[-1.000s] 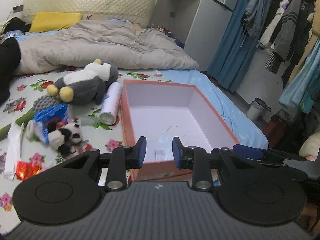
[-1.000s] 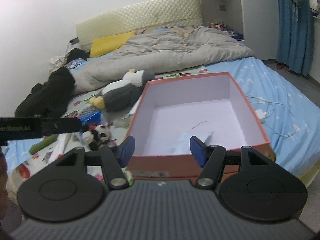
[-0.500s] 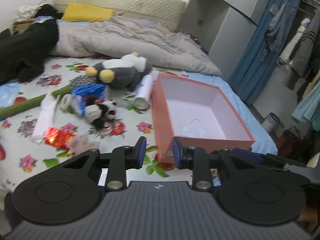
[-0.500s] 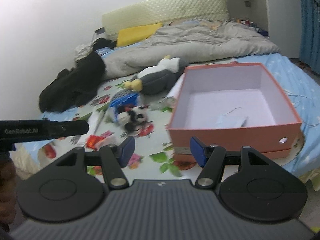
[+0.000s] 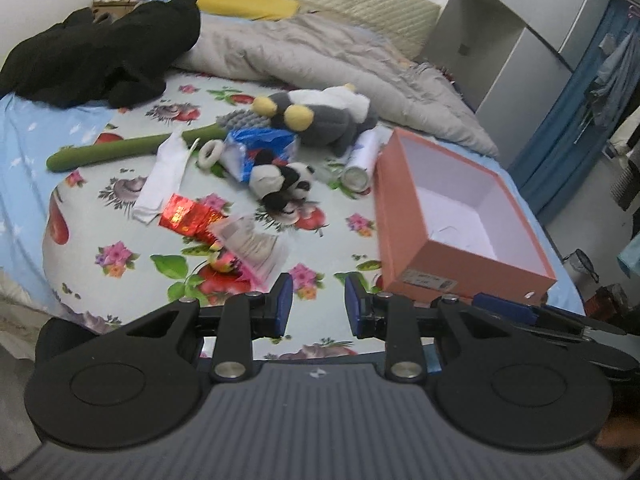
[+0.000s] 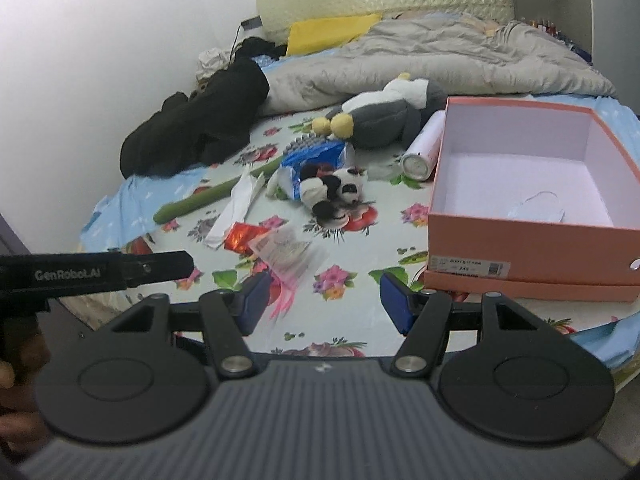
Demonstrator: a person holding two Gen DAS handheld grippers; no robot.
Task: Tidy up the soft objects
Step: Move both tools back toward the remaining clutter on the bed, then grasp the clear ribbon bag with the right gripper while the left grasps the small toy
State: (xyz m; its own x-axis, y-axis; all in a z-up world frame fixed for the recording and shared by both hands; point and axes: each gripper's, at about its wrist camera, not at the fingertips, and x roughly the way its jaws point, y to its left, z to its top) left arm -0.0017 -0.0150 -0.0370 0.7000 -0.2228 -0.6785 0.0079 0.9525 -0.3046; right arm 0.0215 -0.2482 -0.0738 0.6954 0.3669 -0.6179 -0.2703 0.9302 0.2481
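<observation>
An open orange box (image 5: 404,216) (image 6: 520,246) stands on the bed at the right, with a pale blue face mask (image 6: 536,210) inside. A grey penguin plush (image 5: 320,116) (image 6: 384,118), a small panda plush (image 5: 280,178) (image 6: 334,192), a green plush stick (image 5: 120,150) (image 6: 200,198) and a white sock (image 5: 164,176) (image 6: 234,208) lie on the floral sheet. My left gripper (image 5: 318,306) is open and empty above the bed's near edge. My right gripper (image 6: 324,306) is open and empty, wider apart.
A blue packet (image 5: 260,144), a red foil packet (image 5: 184,214), a clear plastic packet (image 5: 256,246) and a white can (image 5: 360,160) lie among the toys. A black garment (image 5: 100,52), grey duvet (image 5: 320,52) and yellow pillow (image 5: 244,0) lie behind. The left gripper's body (image 6: 96,272) shows in the right view.
Both grippers have pulled back and swung left from over the box, so the toys and the bed's near edge now fill the view. Neither gripper's opening has changed.
</observation>
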